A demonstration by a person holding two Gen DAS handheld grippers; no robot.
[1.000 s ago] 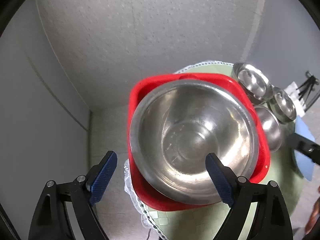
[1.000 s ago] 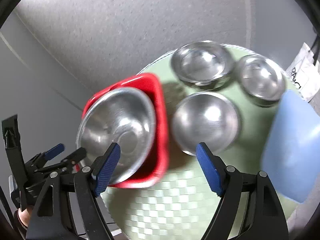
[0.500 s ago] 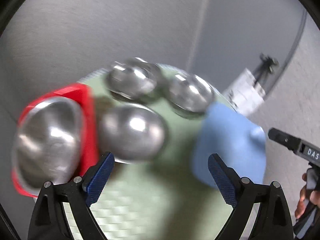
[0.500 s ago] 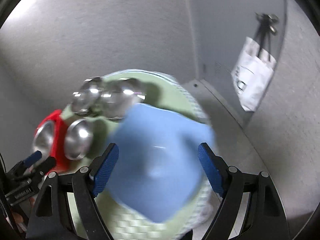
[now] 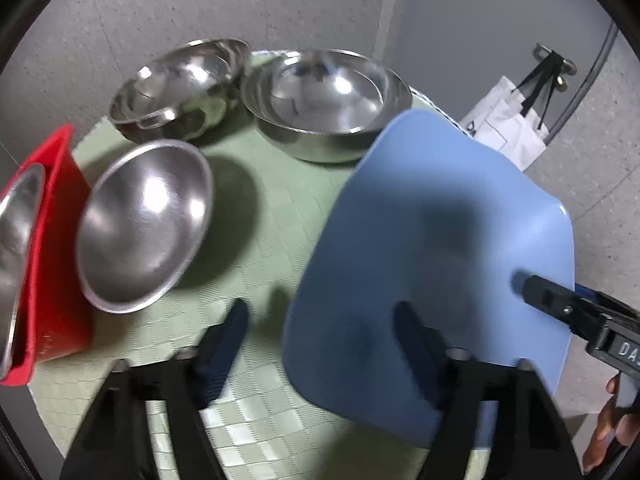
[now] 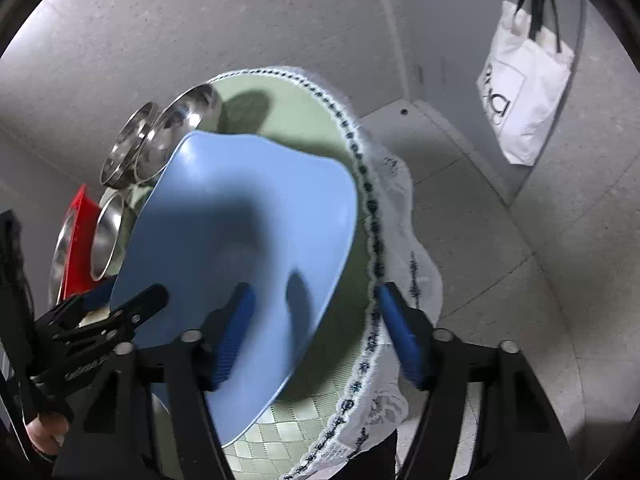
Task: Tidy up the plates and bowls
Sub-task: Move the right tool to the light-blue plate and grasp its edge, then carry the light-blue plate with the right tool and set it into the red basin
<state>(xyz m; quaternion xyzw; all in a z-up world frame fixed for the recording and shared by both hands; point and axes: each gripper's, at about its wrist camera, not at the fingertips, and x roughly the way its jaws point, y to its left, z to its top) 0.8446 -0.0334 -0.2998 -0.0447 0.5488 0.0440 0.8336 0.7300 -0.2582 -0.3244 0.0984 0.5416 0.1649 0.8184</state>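
A blue plastic plate (image 5: pixel 432 248) lies on the right of the round green table (image 5: pixel 264 216); it also shows in the right wrist view (image 6: pixel 240 240). My left gripper (image 5: pixel 320 340) is open, its right finger over the plate's near-left edge. My right gripper (image 6: pixel 316 332) is open, straddling the plate's near-right edge, and shows in the left wrist view (image 5: pixel 560 304). A steel bowl (image 5: pixel 144 224) sits left of the plate. Two stacks of steel bowls (image 5: pixel 180 84) (image 5: pixel 324 96) stand at the back. A red tray (image 5: pixel 52 248) at the left holds a steel bowl (image 5: pixel 16 240).
The table has a white lace-edged cloth (image 6: pixel 392 240) hanging over its right side. A white tote bag (image 6: pixel 524 88) hangs on the wall at the right. Grey wall and floor surround the table.
Both grippers have swung right, away from the red tray with its bowl, and moved in close over the blue plate. Both stay open.
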